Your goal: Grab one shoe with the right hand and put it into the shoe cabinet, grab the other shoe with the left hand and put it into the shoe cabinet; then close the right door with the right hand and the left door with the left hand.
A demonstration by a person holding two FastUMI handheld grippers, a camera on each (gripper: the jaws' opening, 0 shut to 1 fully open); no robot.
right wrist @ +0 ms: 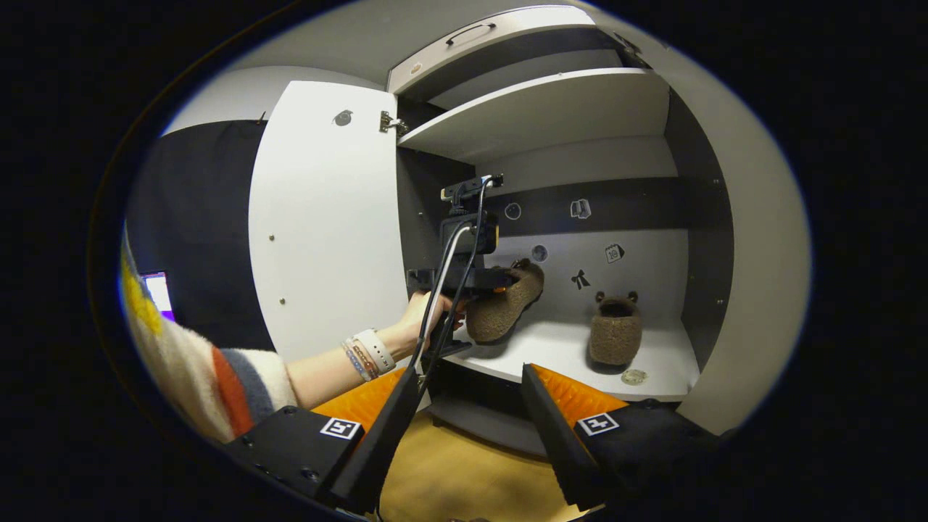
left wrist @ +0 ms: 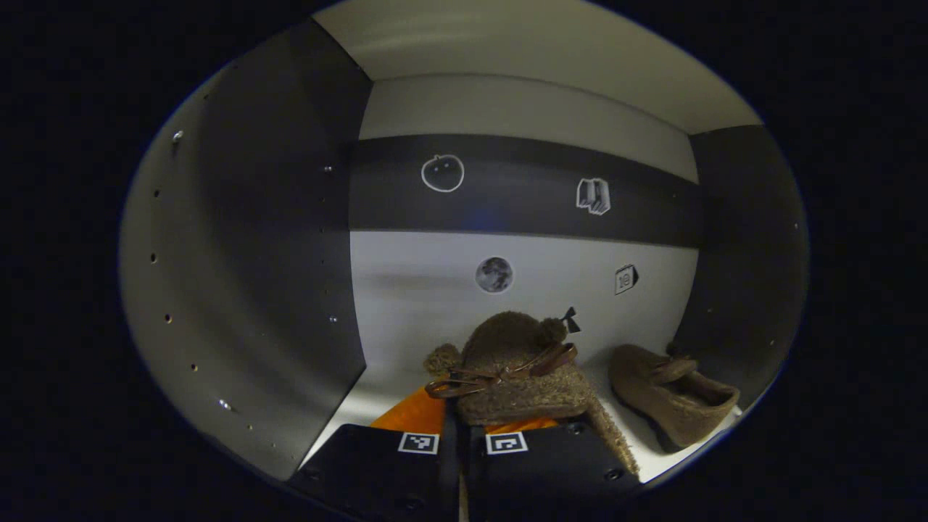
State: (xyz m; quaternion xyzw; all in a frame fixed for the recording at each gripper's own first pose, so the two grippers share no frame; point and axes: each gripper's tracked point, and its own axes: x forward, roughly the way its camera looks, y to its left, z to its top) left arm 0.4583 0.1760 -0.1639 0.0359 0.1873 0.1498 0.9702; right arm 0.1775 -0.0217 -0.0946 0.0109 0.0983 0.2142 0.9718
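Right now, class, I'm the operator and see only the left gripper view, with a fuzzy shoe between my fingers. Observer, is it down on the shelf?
Observer: I cannot tell if it touches; the held shoe is tilted over the left part of the shelf, far end higher.
Operator: Where is the right gripper?
Observer: The right gripper is open and empty, in front of the cabinet.
Operator: And the left door?
Observer: The left door stands wide open.
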